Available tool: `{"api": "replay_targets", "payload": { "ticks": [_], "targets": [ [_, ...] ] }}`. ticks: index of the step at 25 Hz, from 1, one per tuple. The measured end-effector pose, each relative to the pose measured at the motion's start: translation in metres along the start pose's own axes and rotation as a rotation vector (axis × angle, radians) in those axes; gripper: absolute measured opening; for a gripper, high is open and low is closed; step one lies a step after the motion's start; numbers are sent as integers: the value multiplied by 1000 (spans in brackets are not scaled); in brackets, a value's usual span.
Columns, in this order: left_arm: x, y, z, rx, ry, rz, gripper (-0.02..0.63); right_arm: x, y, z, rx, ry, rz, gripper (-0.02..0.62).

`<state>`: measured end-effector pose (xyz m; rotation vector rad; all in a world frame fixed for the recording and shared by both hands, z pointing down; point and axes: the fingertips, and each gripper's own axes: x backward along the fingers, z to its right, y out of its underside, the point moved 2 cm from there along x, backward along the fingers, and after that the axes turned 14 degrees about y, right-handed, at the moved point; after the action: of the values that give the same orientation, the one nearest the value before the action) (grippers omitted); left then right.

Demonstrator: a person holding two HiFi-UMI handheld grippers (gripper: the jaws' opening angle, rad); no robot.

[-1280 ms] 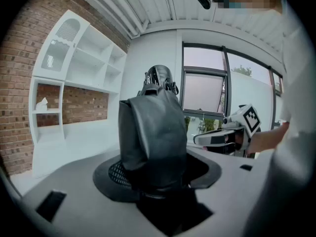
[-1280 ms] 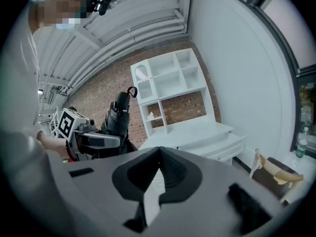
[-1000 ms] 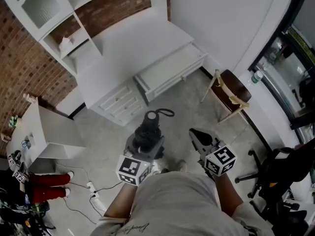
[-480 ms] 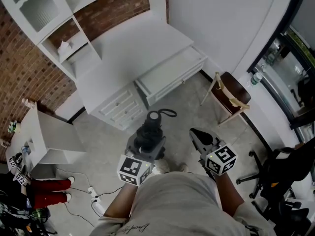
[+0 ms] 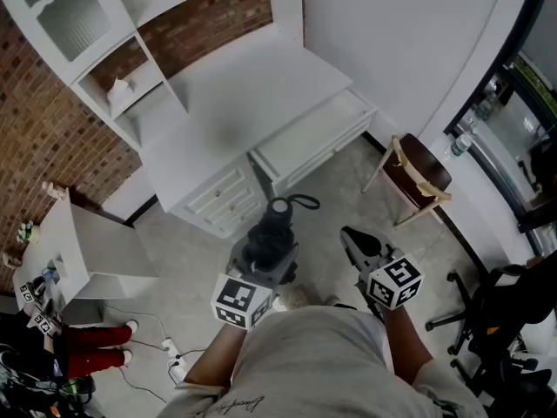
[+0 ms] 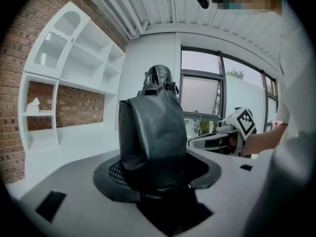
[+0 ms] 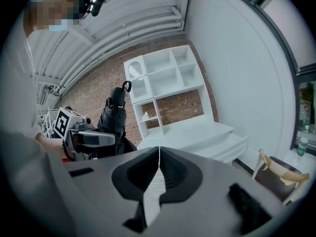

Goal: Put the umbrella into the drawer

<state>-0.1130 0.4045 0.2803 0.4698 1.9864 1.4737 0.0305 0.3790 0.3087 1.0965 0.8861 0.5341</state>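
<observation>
The black folded umbrella (image 5: pixel 277 226) stands upright, clamped in the left gripper (image 5: pixel 265 264), strap loop on top. The white drawer (image 5: pixel 315 139) is pulled open, well apart from it

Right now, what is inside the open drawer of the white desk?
From the head view, the drawer shows only its bare white bottom. Its rear part, under the desk top, is covered and cannot be seen.

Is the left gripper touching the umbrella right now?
Touching. The left gripper is clamped on the umbrella; the left gripper view shows its jaws pressing on both sides.
</observation>
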Motion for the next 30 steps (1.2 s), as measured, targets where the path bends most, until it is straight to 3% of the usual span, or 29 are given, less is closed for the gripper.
{"api": "replay_targets", "payload": {
  "ticks": [15,30],
  "targets": [
    [6,-2,-31,6,31,21,273,-21,-9,-3,12,44,-3,28],
    [-39,-17,-80,16,4,39,273,-75,-29,39,17,8,5,28]
  ]
}}
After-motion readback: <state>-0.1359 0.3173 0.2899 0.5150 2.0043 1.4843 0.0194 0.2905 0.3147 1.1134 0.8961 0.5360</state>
